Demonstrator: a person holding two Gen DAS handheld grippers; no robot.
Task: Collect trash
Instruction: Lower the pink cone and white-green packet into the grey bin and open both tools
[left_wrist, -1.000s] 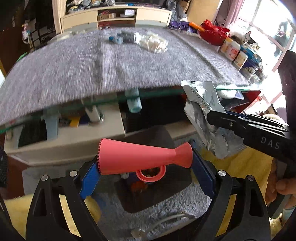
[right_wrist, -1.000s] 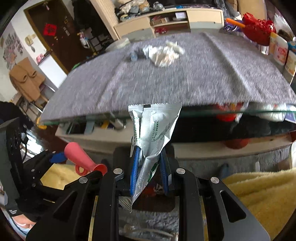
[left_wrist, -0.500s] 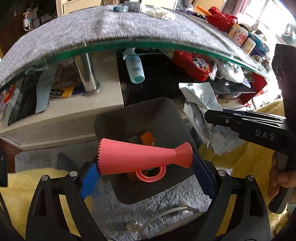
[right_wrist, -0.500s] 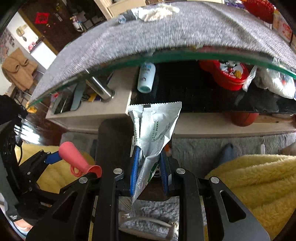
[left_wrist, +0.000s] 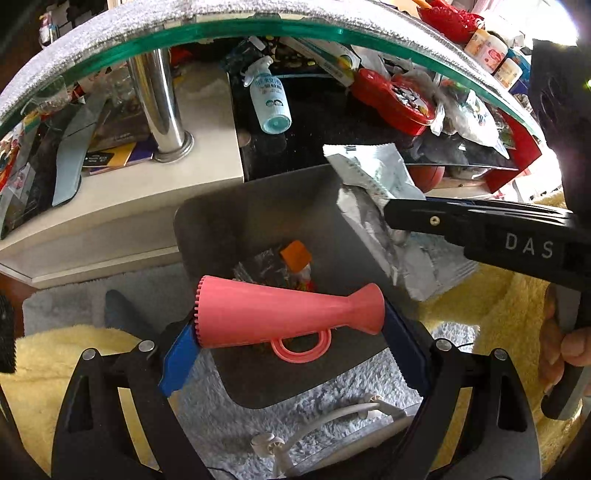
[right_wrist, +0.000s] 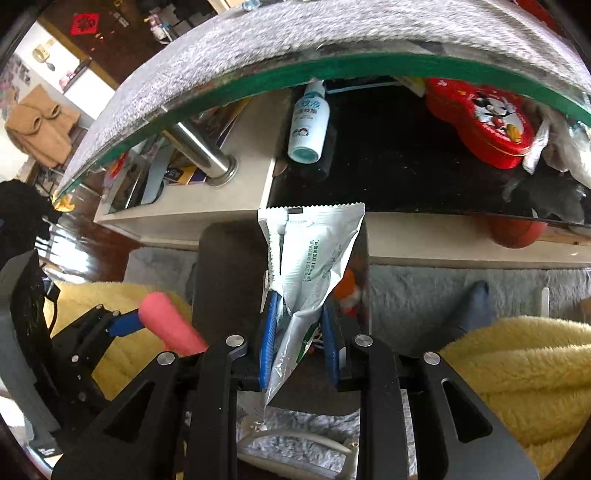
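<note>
My left gripper (left_wrist: 291, 332) is shut on a pink plastic horn (left_wrist: 288, 314), held sideways above a dark grey trash bin (left_wrist: 229, 229) on the floor. The bin holds an orange scrap (left_wrist: 295, 254) and wrappers. My right gripper (right_wrist: 299, 336) is shut on a silver-white foil snack pouch (right_wrist: 310, 251), held upright over the bin's (right_wrist: 218, 280) right rim. The pouch (left_wrist: 373, 188) and the right gripper also show in the left wrist view, at the right. The pink horn (right_wrist: 170, 325) shows at the left of the right wrist view.
A glass table edge (left_wrist: 258, 29) with a grey cloth hangs overhead. Its lower shelf holds a spray bottle (left_wrist: 269, 103), a red tin (left_wrist: 395, 99), a chrome leg (left_wrist: 159, 96). A grey rug (left_wrist: 332, 398) with a white cable (left_wrist: 332, 417) and yellow fleece (right_wrist: 517, 362) flank the bin.
Both grippers have dropped from table-top height to below the glass edge and moved over the bin. Each keeps its hold on its item.
</note>
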